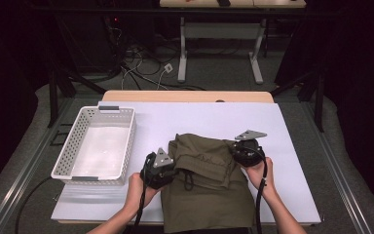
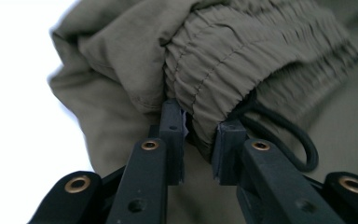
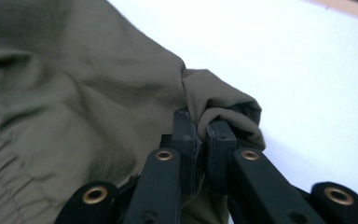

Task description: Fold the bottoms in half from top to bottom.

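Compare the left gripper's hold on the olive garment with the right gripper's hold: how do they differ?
The left gripper clamps the gathered elastic waistband beside the black drawcord; the right gripper pinches a plain folded corner of the olive garment. The left gripper's jaws stand visibly apart around thick fabric; the right gripper's jaws are nearly together on a thin fold. In the high view, the left gripper sits nearer the person, the right farther up the table. Both are shut on the same garment.

Left gripper: black body, grey three-cornered plate, black cable.
Right gripper: the same build.
Jaws: black bars with brass-ringed holes.
Forearms: bare, no sleeves.
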`<state>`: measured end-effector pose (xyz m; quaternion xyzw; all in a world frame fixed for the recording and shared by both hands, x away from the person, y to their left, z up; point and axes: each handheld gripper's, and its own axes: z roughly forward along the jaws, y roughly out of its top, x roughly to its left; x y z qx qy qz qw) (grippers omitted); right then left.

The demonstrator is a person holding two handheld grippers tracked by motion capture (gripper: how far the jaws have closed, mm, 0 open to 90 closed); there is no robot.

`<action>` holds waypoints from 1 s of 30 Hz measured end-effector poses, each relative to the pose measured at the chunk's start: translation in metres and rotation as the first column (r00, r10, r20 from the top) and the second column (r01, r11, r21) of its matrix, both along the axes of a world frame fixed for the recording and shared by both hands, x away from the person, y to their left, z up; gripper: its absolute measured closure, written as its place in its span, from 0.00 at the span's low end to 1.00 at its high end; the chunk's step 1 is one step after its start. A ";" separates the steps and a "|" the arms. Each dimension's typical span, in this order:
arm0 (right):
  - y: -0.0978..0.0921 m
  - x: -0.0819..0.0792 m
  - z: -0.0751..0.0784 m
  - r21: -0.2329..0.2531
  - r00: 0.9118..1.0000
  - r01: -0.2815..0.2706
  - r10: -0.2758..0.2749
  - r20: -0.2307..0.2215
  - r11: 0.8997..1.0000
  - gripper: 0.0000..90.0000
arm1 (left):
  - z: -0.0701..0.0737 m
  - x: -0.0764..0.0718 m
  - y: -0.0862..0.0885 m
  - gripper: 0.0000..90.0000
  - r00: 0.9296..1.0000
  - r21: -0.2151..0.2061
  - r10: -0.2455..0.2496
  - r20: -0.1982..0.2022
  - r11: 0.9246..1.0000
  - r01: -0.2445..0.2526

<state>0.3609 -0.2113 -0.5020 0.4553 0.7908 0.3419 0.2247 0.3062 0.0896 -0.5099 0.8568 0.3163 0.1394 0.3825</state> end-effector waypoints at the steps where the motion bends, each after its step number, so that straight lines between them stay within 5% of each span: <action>1: 0.001 0.001 -0.003 -0.008 1.000 -0.006 0.006 -0.009 1.000 0.94 | -0.004 -0.002 0.000 0.86 1.000 0.006 -0.002 -0.014 1.000 0.002; 6: 0.005 0.008 -0.025 -0.046 0.997 -0.002 -0.001 -0.081 0.999 0.87 | -0.017 -0.002 0.006 0.81 0.997 0.045 -0.031 -0.069 0.998 0.034; 9: 0.005 0.008 -0.026 -0.048 0.995 0.001 -0.005 -0.096 0.999 0.75 | -0.014 -0.001 0.008 0.55 0.993 0.052 -0.055 -0.107 0.997 0.061; 12: 0.005 0.004 -0.023 -0.038 0.993 0.011 -0.015 -0.116 0.999 0.65 | -0.002 0.000 0.012 0.37 0.992 0.036 -0.063 -0.107 0.997 0.067; 16: 0.005 0.002 -0.027 -0.038 0.987 0.013 -0.019 -0.162 0.999 0.56 | 0.018 0.007 0.013 0.21 0.998 0.012 -0.044 -0.054 0.999 0.045; 20: 0.005 0.002 -0.031 -0.040 0.982 0.019 -0.026 -0.187 0.999 0.54 | 0.033 0.026 0.006 0.20 1.000 0.004 -0.015 -0.025 1.000 0.015; 23: 0.006 0.002 -0.036 -0.044 0.980 0.011 -0.019 -0.197 0.999 0.54 | 0.028 0.044 -0.001 0.20 0.999 0.023 0.013 -0.043 1.000 -0.012; 30: 0.007 0.002 -0.041 -0.036 0.978 -0.003 -0.005 -0.207 0.999 0.69 | -0.010 0.074 -0.010 0.30 0.982 0.030 0.032 -0.184 0.999 -0.027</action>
